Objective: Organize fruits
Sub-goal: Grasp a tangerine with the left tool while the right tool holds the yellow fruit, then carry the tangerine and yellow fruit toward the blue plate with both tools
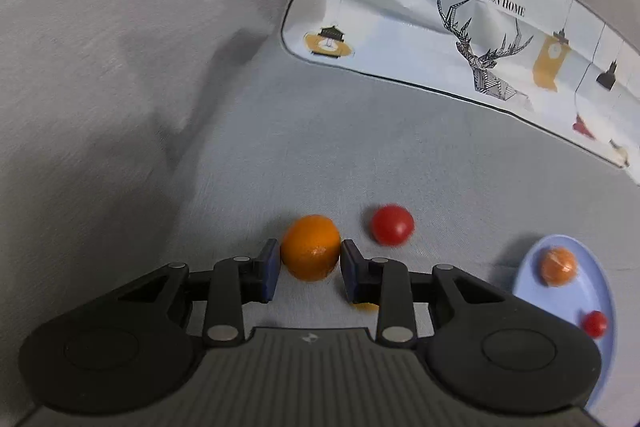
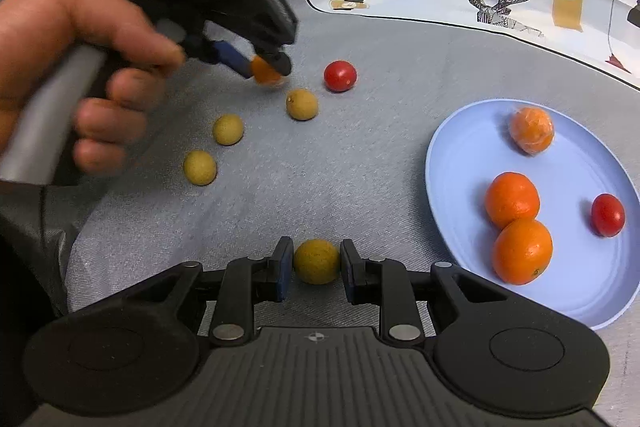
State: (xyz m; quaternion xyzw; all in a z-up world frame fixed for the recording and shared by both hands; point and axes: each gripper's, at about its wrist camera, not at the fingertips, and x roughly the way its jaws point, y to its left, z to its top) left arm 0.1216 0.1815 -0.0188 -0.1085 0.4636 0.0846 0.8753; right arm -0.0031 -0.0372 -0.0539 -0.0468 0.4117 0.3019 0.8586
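My left gripper (image 1: 310, 259) is clamped on a small orange (image 1: 311, 247), both blue pads pressed against its sides at its widest girth; from my right wrist view the same gripper (image 2: 266, 65) sits at about ten o'clock over the grey cloth (image 2: 320, 167), and I cannot tell whether the fruit has left the cloth. My right gripper (image 2: 316, 263) brackets a yellow-brown longan (image 2: 317, 261), pads touching or very nearly touching either side, so I judge it gripped but only lightly.

The blue plate (image 2: 460, 155) lies at three o'clock of the right gripper and holds two whole oranges touching each other, a peeled orange (image 2: 532, 129) towards the far rim and one cherry tomato (image 2: 608, 215). Loose on the cloth are three more longans (image 2: 302, 104) around eleven o'clock and a second cherry tomato (image 2: 340, 76) just beside the left gripper.

I expect the orange to be firm, light and a little springy, its waxy skin apt to roll, so holding across the middle is right. The longan's shell looks thin and brittle; I would squeeze gently across its equator. The tomato looks slick and soft, easily split
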